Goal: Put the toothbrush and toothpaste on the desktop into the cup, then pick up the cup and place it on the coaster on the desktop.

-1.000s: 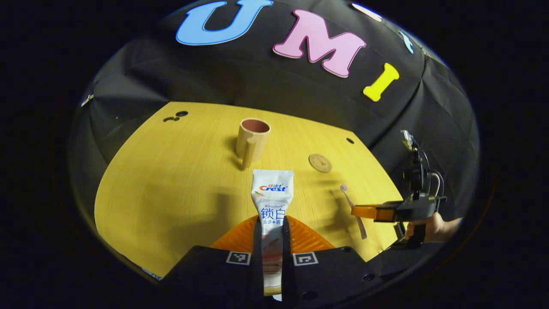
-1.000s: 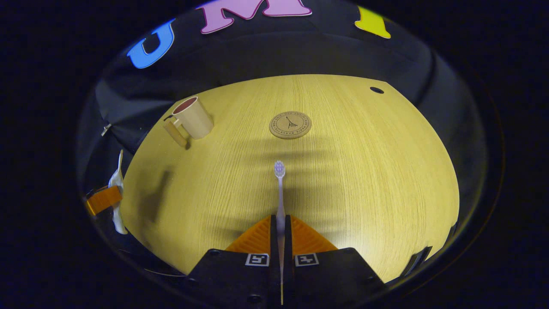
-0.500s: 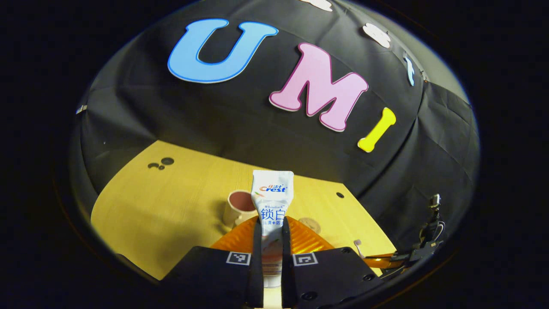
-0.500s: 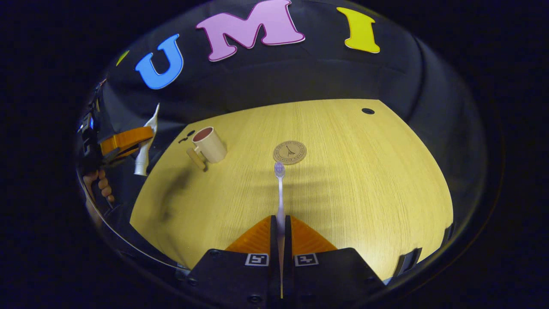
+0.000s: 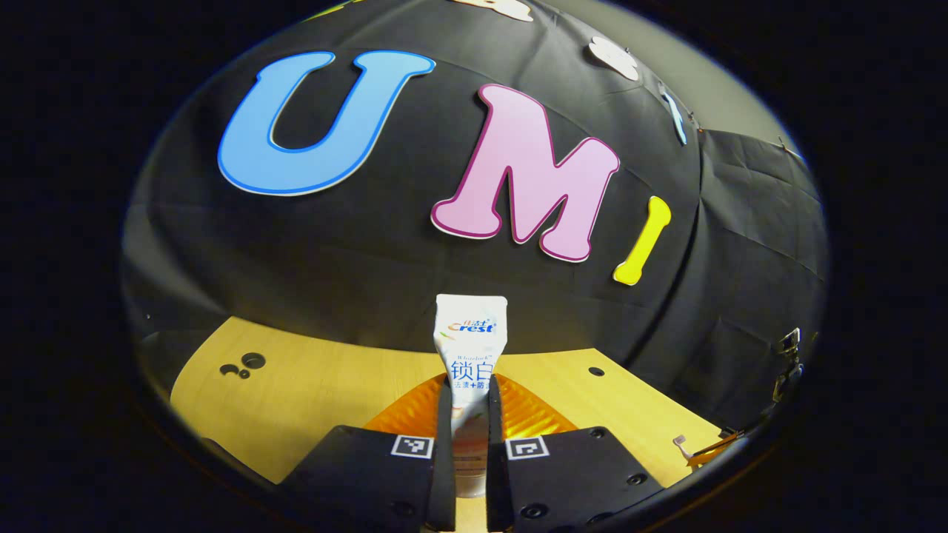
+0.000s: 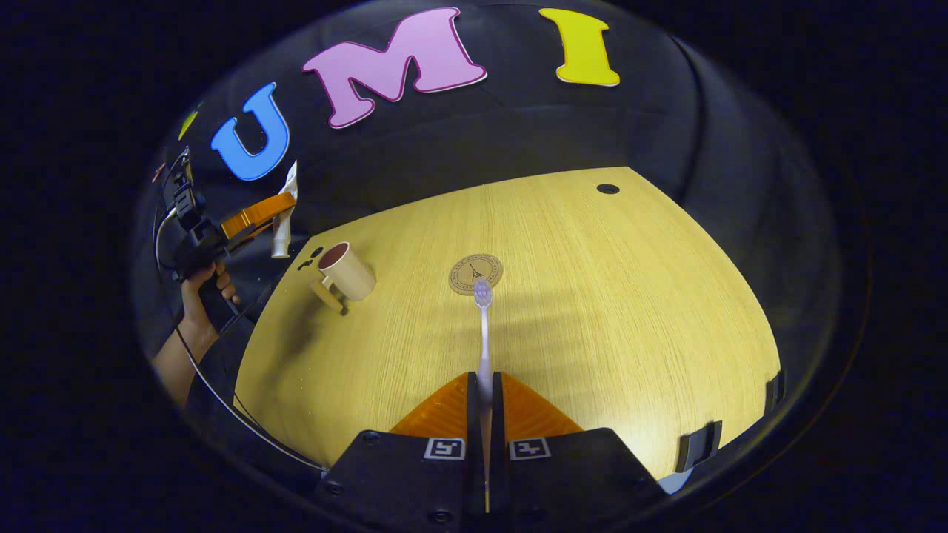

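Your left gripper (image 5: 468,414) clamps the toothpaste tube (image 5: 469,348) aloft; your right gripper (image 6: 485,403) pinches the toothbrush (image 6: 483,326) above the desktop (image 6: 629,296).

Left gripper (image 5: 467,414) clamps upright toothpaste (image 5: 469,348), apparently above desktop (image 5: 311,392).

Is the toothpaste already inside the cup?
No, the toothpaste is held in the left gripper up above the table, and the cup stands empty.

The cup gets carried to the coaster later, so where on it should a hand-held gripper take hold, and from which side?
Probably the straight wooden handle of the beige cup with the dark-red inside. The cup stands upright, its handle jutting toward the near-left table edge, so come from there. The body looks wide for the fingers.
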The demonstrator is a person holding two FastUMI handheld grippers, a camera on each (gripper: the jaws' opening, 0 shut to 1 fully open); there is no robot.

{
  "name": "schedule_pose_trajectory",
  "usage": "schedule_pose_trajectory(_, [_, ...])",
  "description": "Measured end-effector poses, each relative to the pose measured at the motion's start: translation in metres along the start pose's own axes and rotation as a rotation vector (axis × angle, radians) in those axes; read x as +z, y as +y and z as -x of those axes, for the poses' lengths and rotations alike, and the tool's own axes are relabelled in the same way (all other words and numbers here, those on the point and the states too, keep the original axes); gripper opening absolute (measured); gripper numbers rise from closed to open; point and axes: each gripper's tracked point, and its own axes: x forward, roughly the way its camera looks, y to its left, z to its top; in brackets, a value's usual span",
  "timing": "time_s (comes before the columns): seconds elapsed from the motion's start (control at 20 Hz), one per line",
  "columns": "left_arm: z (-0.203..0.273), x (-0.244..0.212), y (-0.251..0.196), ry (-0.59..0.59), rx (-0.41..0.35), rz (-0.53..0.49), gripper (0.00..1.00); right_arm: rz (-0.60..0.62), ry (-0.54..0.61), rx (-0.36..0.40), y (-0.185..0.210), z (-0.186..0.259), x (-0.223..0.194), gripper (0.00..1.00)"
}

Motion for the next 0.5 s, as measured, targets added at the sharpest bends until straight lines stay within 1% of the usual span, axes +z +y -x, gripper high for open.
schedule_pose_trajectory(0.15, [-0.029,-0.005,0.009,-0.019,-0.015,-0.017,0.21,-0.009,0.021,-0.022,-0.007,0.001,-0.005,0.07])
schedule_pose_trajectory(0.3, [-0.056,-0.015,0.022,-0.028,0.021,-0.002,0.22,-0.034,0.05,-0.029,-0.008,-0.002,-0.013,0.07])
schedule_pose_trajectory(0.4, [-0.064,-0.024,0.03,-0.03,0.048,0.023,0.21,-0.037,0.058,-0.034,-0.009,-0.005,-0.014,0.07])
schedule_pose_trajectory(0.5, [-0.071,-0.031,0.035,-0.024,0.059,0.036,0.21,-0.029,0.068,-0.034,-0.009,-0.007,-0.016,0.07])
